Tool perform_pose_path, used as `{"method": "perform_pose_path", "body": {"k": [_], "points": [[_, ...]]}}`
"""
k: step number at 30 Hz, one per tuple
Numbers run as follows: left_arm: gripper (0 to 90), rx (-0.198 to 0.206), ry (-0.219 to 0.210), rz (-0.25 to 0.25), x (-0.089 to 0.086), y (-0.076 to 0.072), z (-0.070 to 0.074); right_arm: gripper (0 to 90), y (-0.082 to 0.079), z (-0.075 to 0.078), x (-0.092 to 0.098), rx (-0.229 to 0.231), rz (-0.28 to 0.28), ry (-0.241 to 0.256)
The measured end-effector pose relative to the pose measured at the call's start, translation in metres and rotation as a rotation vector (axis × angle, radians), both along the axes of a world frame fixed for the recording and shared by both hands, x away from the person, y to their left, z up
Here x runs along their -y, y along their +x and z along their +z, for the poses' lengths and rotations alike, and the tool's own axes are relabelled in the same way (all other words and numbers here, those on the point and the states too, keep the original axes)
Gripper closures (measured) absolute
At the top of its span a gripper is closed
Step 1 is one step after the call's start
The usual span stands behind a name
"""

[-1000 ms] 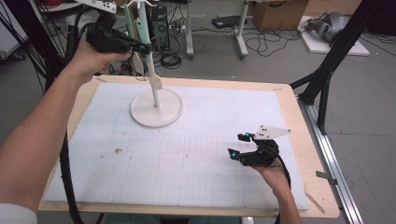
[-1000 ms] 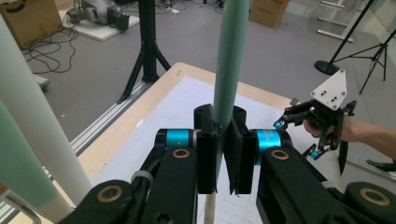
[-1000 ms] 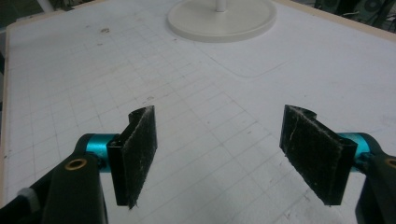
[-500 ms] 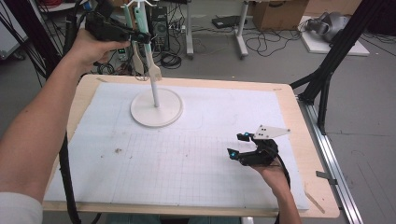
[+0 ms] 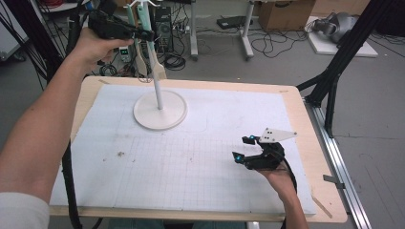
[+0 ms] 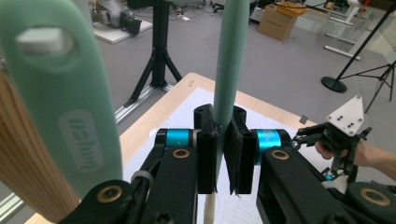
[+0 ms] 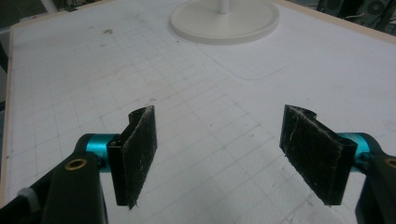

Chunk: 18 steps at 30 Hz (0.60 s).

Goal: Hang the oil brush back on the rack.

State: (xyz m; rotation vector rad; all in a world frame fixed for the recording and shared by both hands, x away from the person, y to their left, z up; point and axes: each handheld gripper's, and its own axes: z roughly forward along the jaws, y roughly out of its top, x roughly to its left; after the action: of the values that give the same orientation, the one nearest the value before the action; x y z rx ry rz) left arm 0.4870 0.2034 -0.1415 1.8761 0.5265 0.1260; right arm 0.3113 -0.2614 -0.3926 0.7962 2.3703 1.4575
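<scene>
In the high view, the left gripper (image 5: 143,34) has been raised higher along the stand (image 5: 159,110), so the green utensil (image 5: 152,47) seems nearly unhooked. In the left gripper view, the jaws are closed on its handle (image 6: 229,70); a second utensil (image 6: 60,102) hangs close beside. In the right gripper view, the right gripper (image 7: 219,154) is wide open, empty, over the mat (image 7: 196,121).

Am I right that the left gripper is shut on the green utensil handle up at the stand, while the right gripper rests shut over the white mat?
Not quite: the right gripper is open, its jaws wide apart over the white mat, as the right gripper view shows. The left gripper is indeed shut on the green utensil handle.
</scene>
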Motion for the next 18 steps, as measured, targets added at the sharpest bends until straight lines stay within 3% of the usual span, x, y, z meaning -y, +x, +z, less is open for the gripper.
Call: {"method": "perform_pose_path", "body": {"k": [6,18], "points": [[83.1,-0.008,-0.003,0.006,0.0011,0.003,-0.0017,26.7,0.0001,-0.0002,-0.0017,0.003,0.006,-0.005],[82.2,-0.003,0.018,0.065,0.0025,0.0026,-0.0029,26.7,-0.0001,0.0003,-0.0016,0.013,0.012,0.003]]}}
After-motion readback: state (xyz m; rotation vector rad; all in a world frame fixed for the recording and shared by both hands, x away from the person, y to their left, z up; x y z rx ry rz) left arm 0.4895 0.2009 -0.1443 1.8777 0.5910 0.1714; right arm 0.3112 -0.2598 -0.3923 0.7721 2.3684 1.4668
